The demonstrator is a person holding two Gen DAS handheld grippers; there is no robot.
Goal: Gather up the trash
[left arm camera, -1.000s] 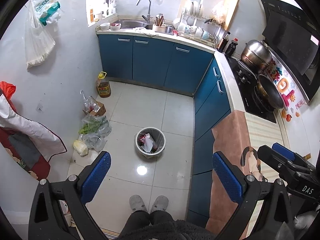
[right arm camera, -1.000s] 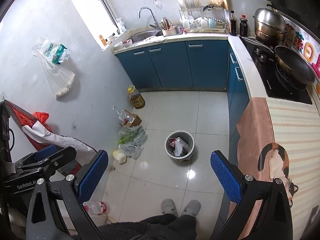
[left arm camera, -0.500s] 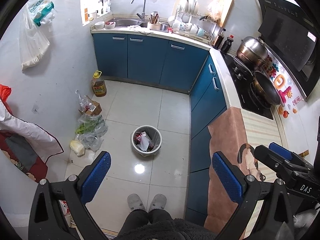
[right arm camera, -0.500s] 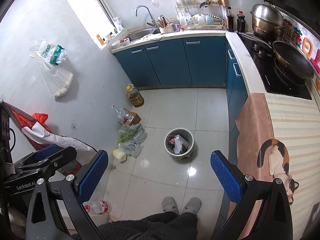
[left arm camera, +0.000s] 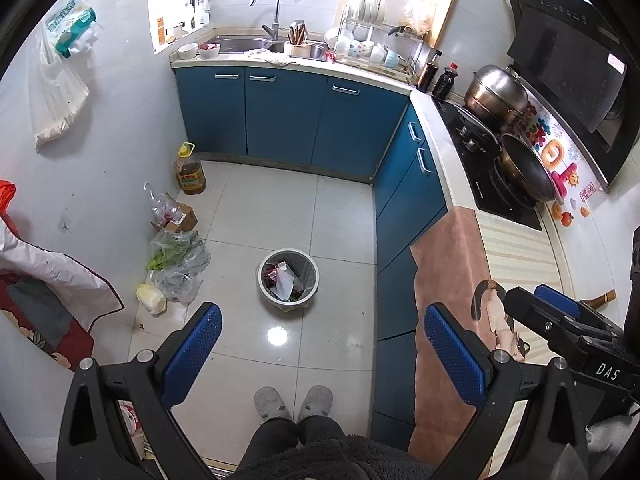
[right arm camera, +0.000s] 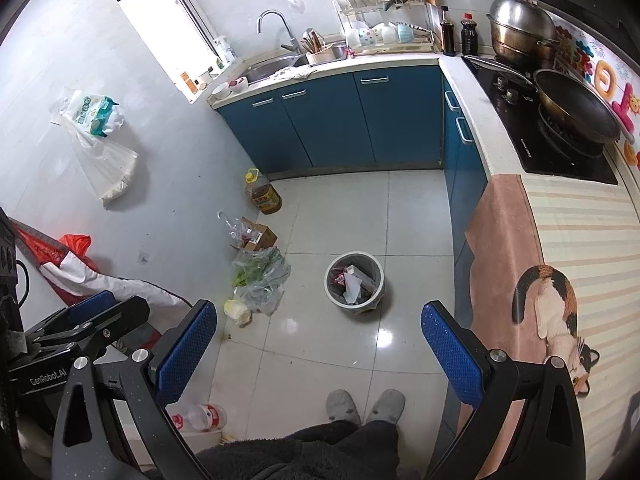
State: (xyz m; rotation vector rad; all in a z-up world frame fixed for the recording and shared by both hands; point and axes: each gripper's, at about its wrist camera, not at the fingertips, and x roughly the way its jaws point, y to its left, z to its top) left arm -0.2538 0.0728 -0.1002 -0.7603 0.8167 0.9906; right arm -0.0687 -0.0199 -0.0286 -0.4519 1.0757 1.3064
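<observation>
A grey trash bin (left arm camera: 288, 282) full of wrappers and paper stands on the tiled floor; it also shows in the right wrist view (right arm camera: 354, 283). My left gripper (left arm camera: 322, 350) is open and empty, held high above the floor in front of the bin. My right gripper (right arm camera: 318, 344) is open and empty at about the same height. Each gripper shows at the edge of the other's view. Plastic bags with greens (left arm camera: 178, 258) and a small cardboard box (left arm camera: 176, 218) lie by the left wall. A plastic bottle (right arm camera: 200, 416) lies near my feet.
Blue cabinets (left arm camera: 288, 116) run along the back and right. A sink (left arm camera: 240, 44), a dish rack, a stove with a wok (left arm camera: 524, 172) and a cat-print cloth (right arm camera: 556, 308) are on the counter. An oil jug (left arm camera: 190, 172) stands by the wall.
Both grippers have drifted slightly, so the bin and floor sit a bit further left and up in view. Both jaws stay open and empty.
</observation>
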